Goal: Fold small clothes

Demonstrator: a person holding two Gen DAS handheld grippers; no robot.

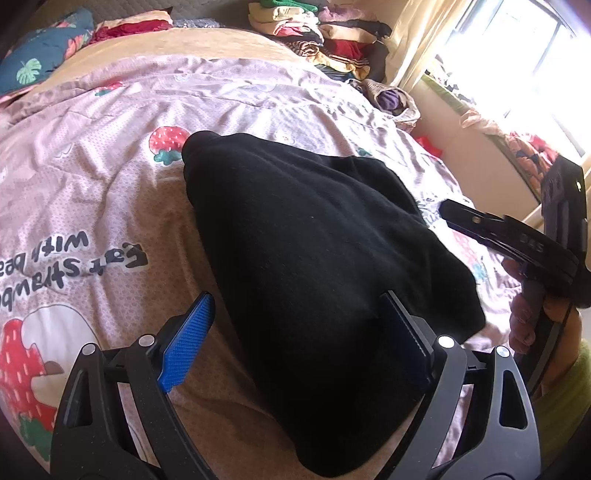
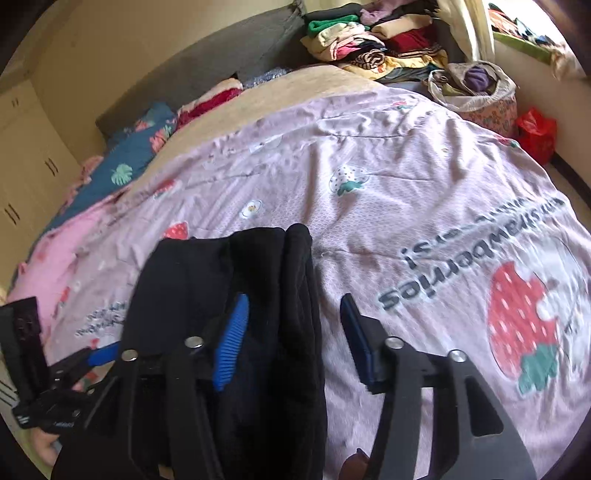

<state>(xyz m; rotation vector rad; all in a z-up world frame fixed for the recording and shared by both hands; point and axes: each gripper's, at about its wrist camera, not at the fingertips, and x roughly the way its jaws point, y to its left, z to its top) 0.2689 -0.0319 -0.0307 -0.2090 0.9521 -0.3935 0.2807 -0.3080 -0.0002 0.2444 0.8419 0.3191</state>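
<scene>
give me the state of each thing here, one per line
black garment: folded into a compact bundle, lying on the bedspread
left gripper: open, jaws astride the garment's near end, not pressing it
right gripper: open, garment's edge between its jaws, not clamped
strawberry bedspread: spread over the bed, wrinkled
pile of clothes: stacked folded at the far corner
cloth bag: open, purple cloth inside

In the left wrist view the pink strawberry quilt (image 1: 110, 177) lies bare across the left and upper middle of the frame, open for a pass. The black garment (image 1: 314, 258) fills the centre, reaching down between the jaws. The right gripper (image 1: 517, 240) blocks the right edge. A heap of folded clothes (image 1: 325, 33) crowds the upper middle. In the right wrist view the quilt's right half is bare; a cloth bag (image 2: 476, 88) and a red bag (image 2: 535, 133) stand at the upper right.
</scene>
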